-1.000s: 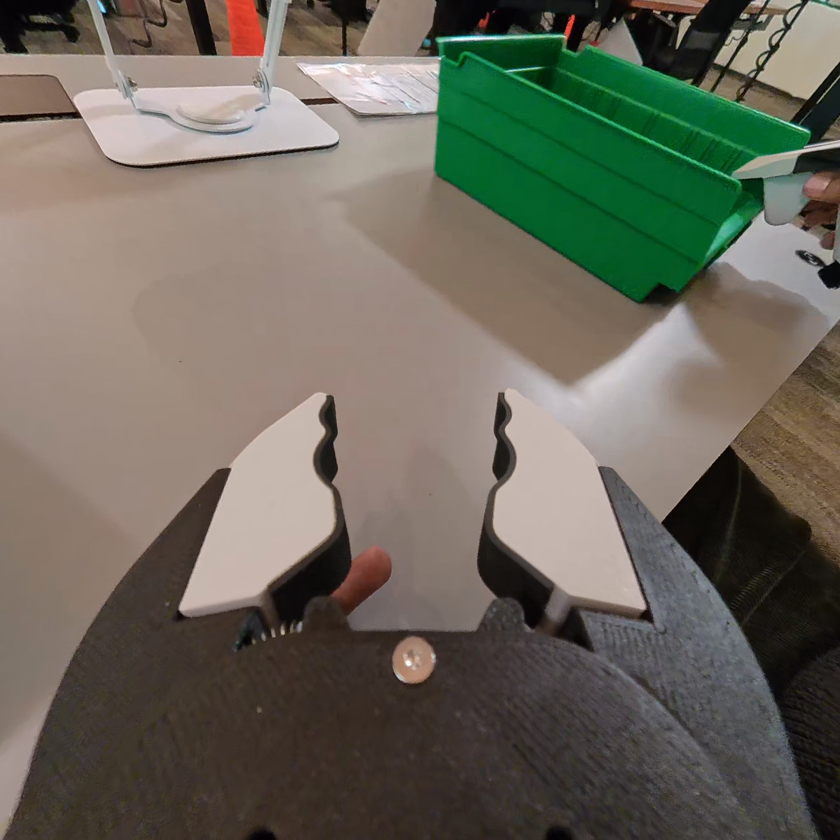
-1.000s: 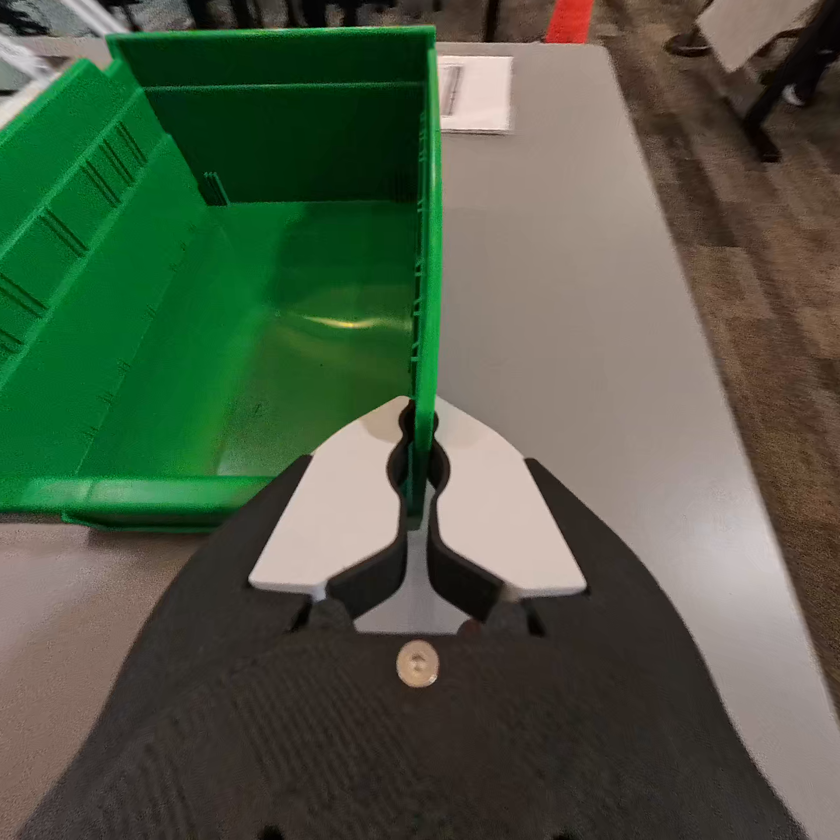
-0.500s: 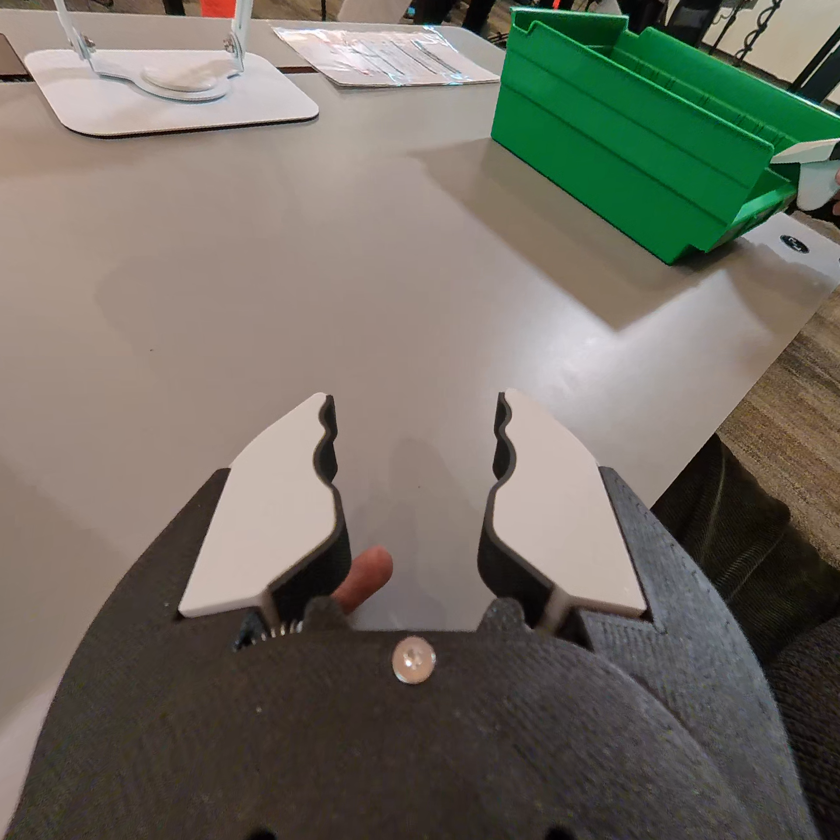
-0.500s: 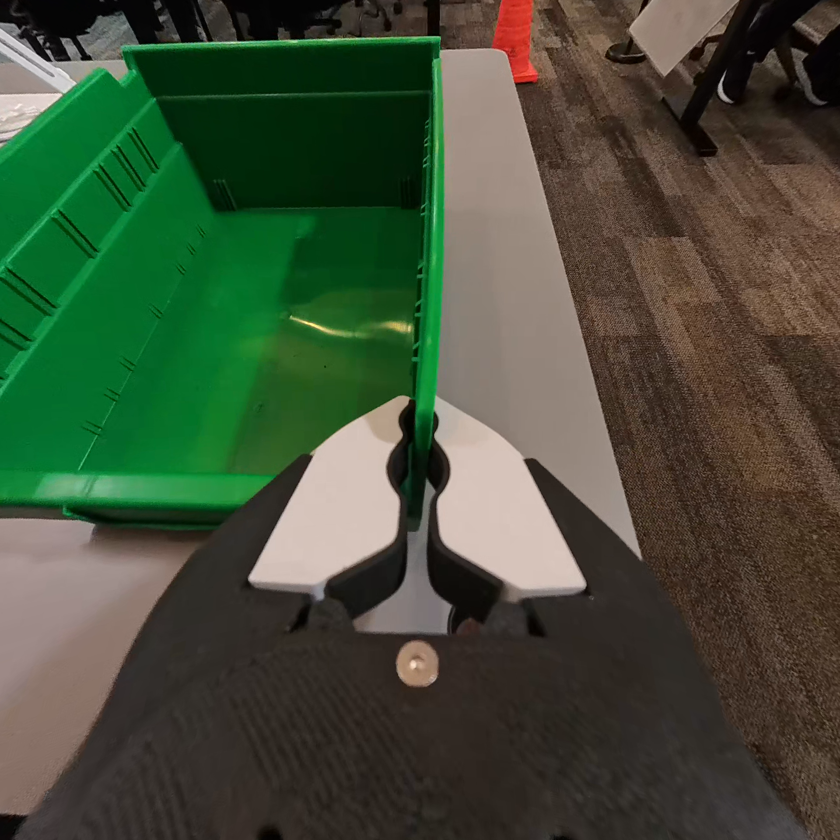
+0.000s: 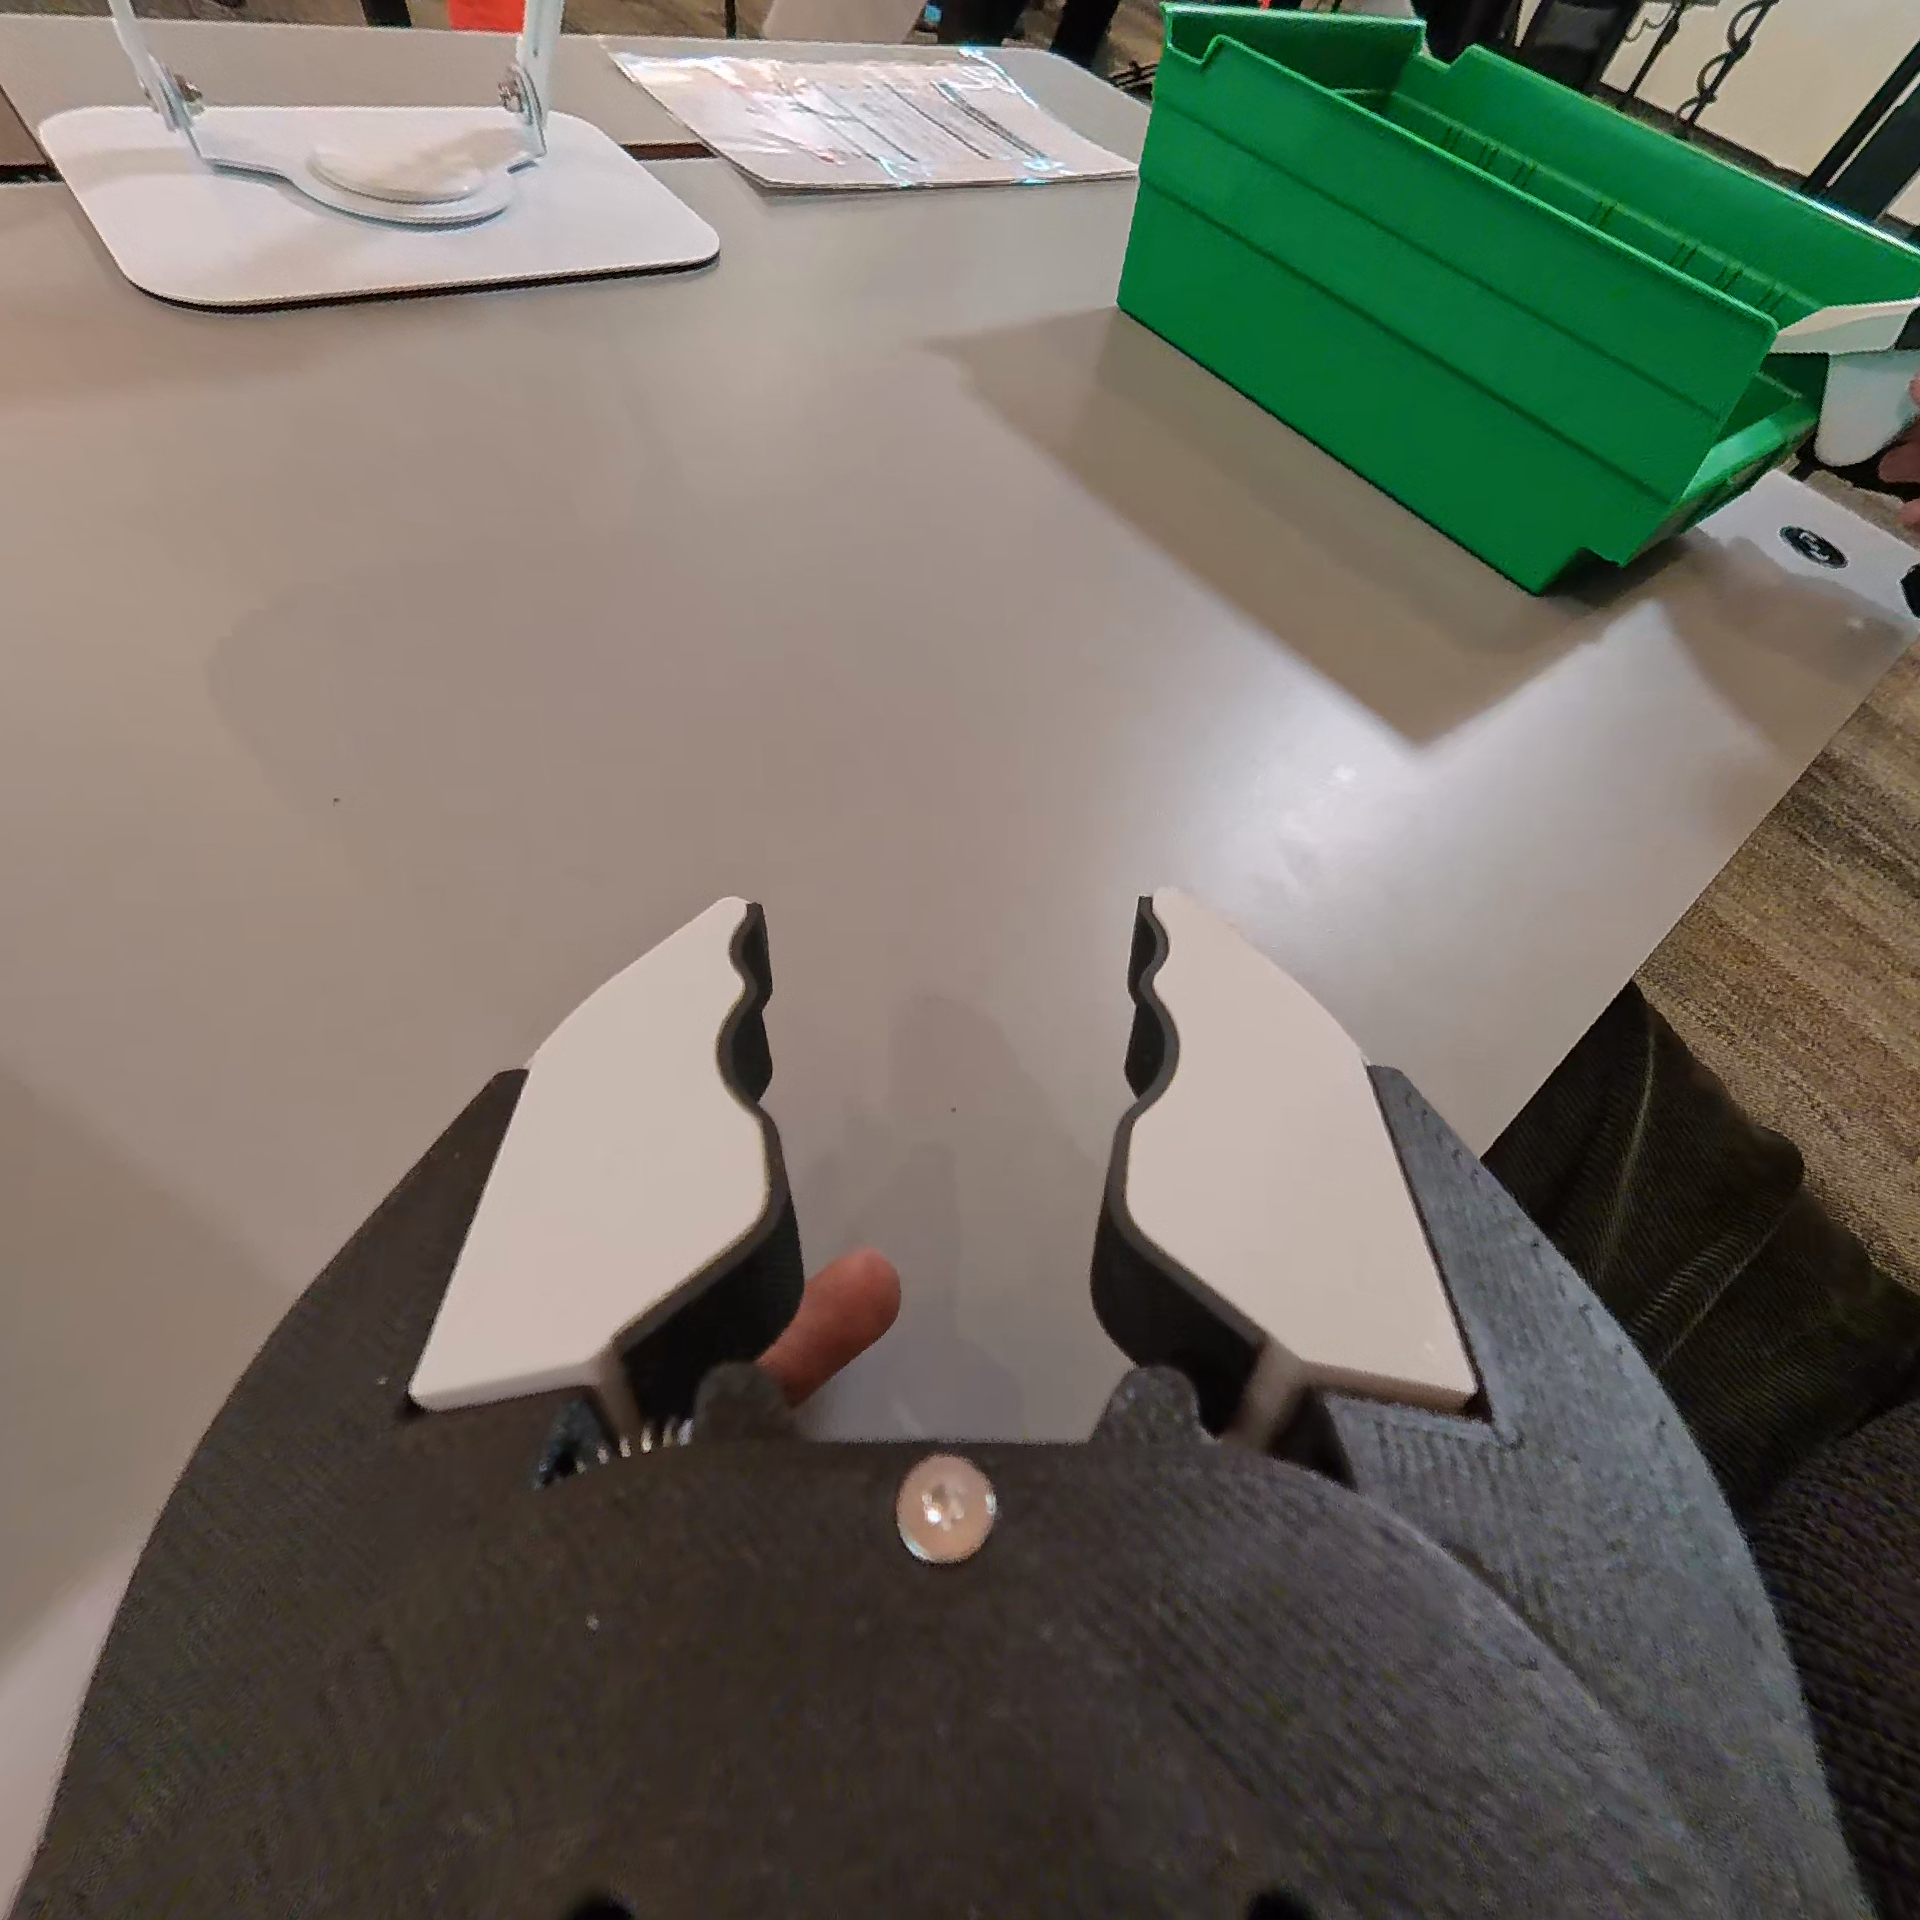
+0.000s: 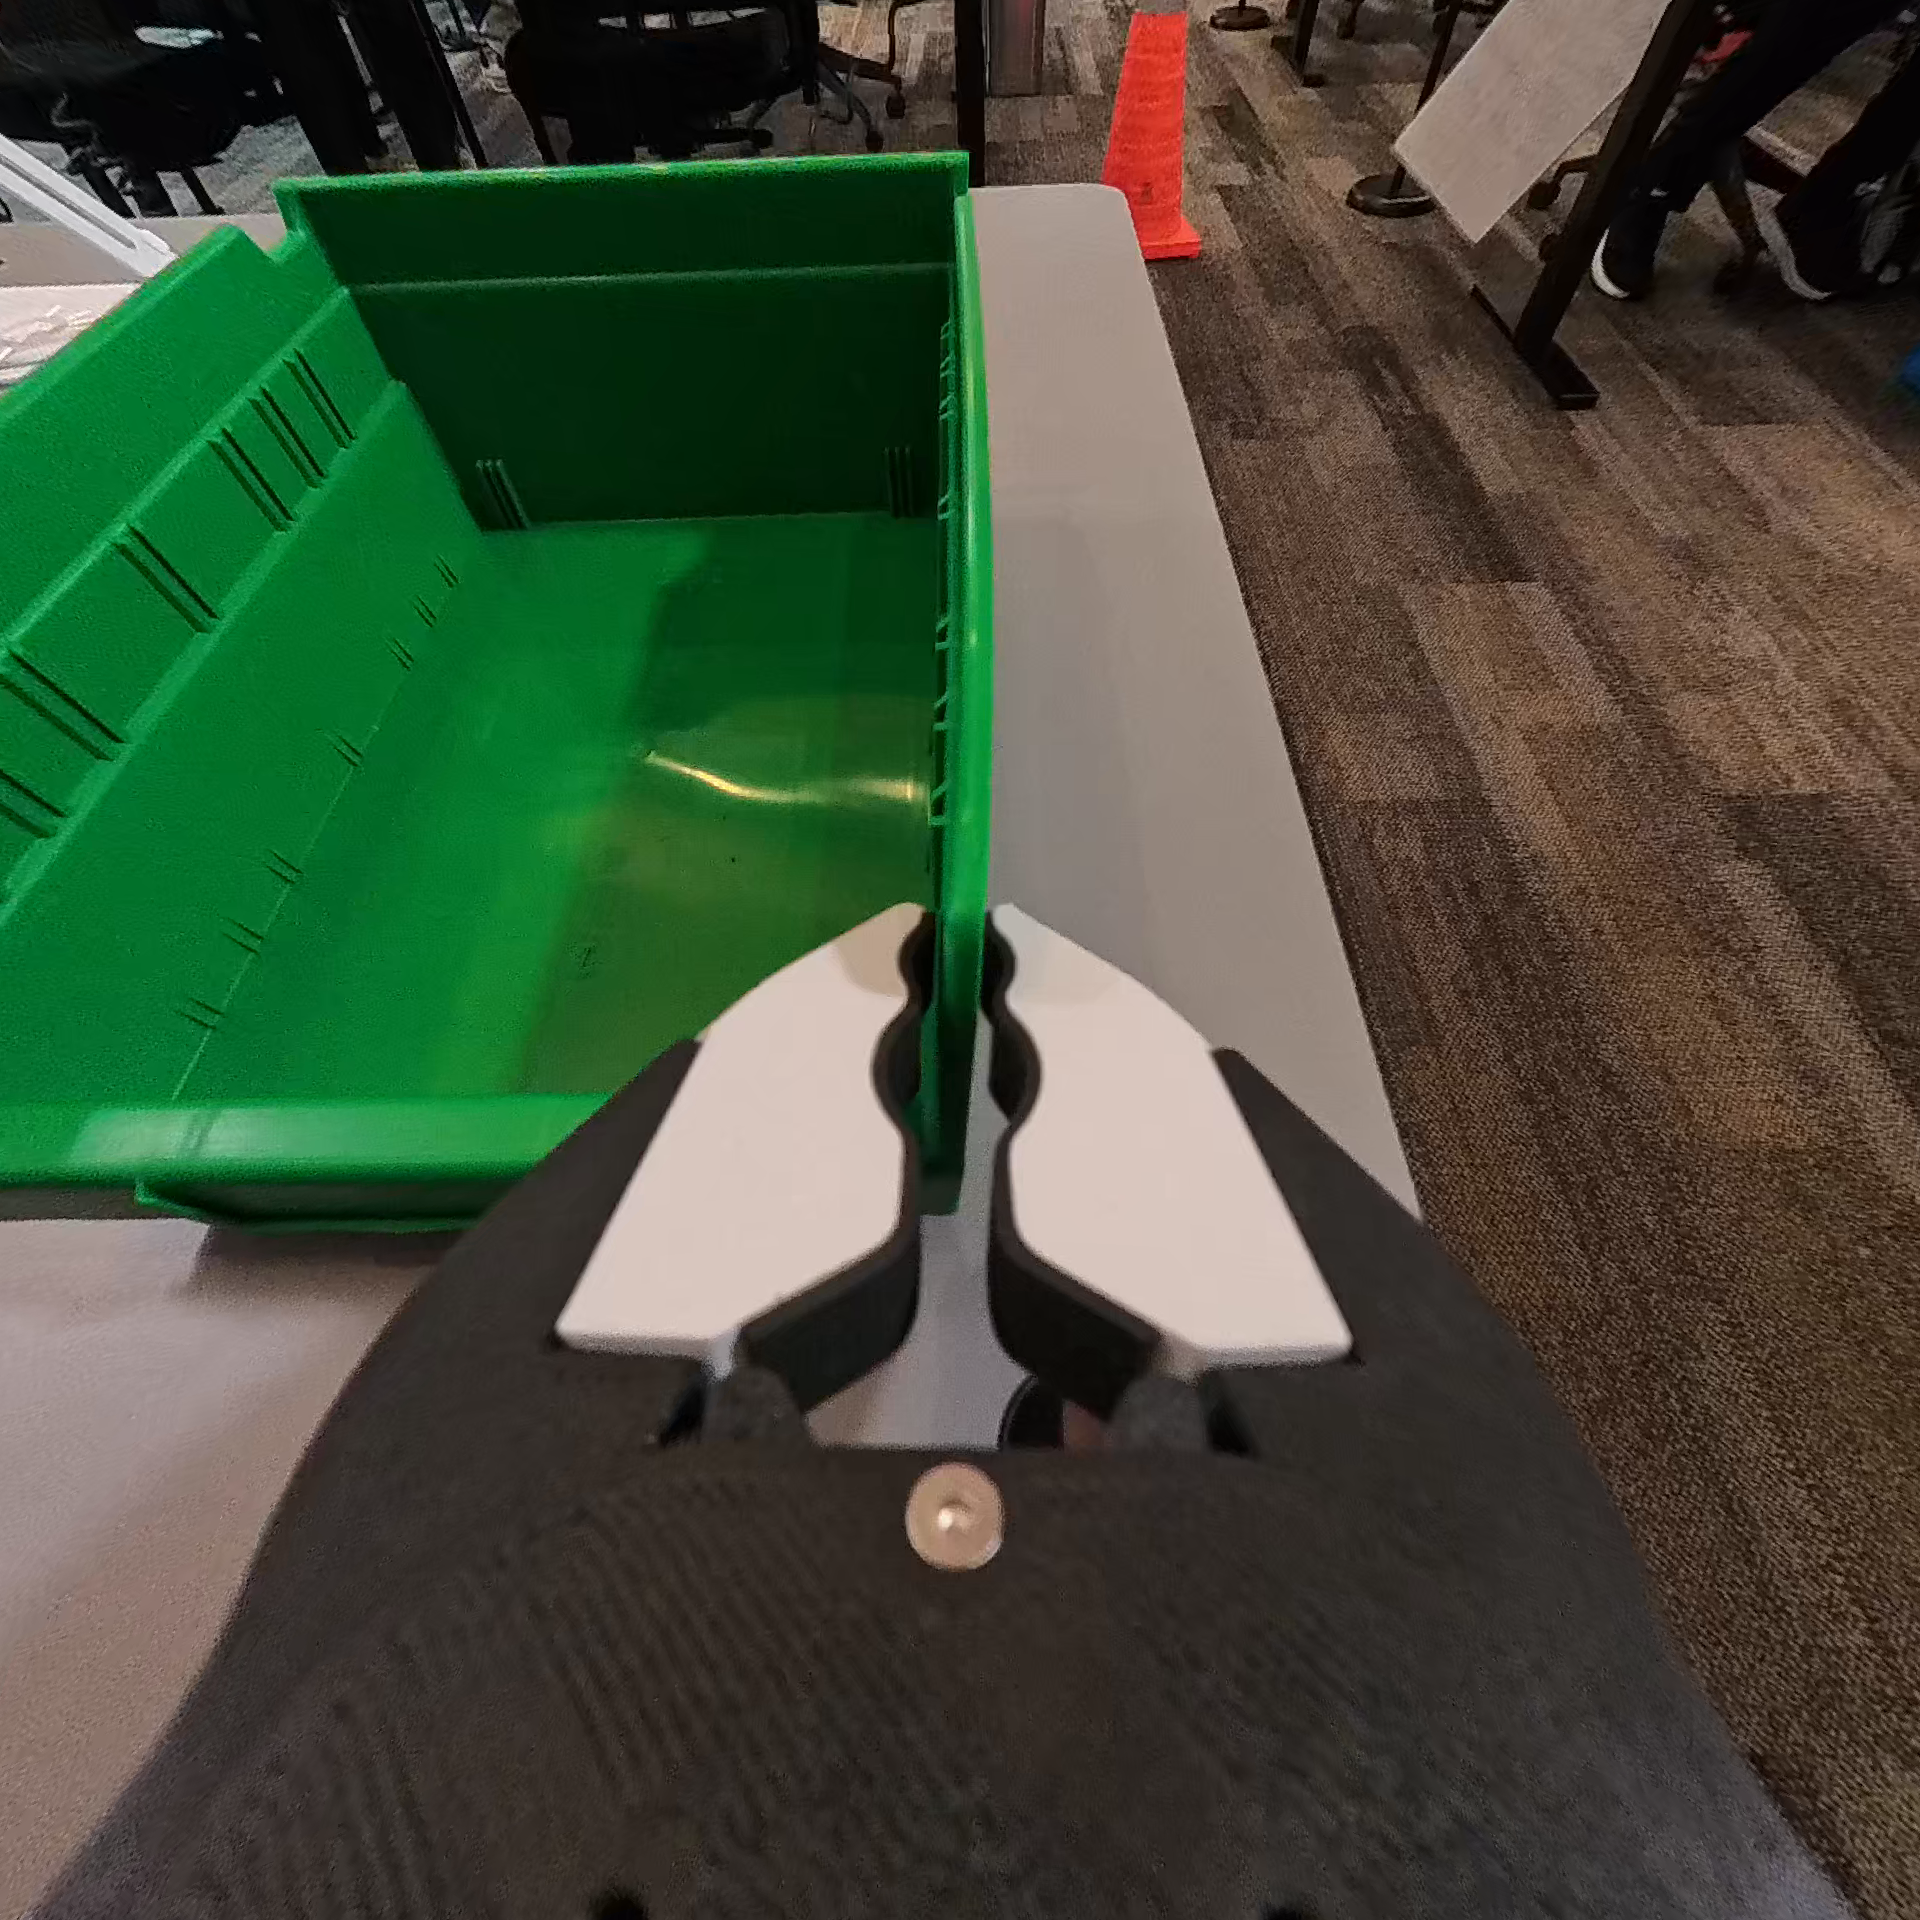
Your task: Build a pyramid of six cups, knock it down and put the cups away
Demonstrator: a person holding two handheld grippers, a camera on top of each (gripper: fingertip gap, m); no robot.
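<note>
- right claw (image 6: 954,940) is clamped on the right side wall of the green bin (image 6: 582,790), one finger inside the bin and one outside, close to the bin's near right corner.
- left claw (image 5: 951,925) hangs spread wide over bare bench, gripping nothing, well apart from the bin.
- grey bench (image 5: 644,582) carries everything; its right edge runs beside brown carpet (image 6: 1621,831).
- bin stands on the bench near the right edge, with nothing inside it; in the left wrist view it sits at the far right (image 5: 1455,301), with the other claw (image 5: 1860,395) at its near end.
- white flat stand (image 5: 364,218) sits at the far left of the bench.
- clear sleeve of papers (image 5: 873,120) lies between the stand and the bin.
- orange cone (image 6: 1148,135) stands on the carpet past the bench end.
- fingertip (image 5: 842,1309) shows under the left claw.
</note>
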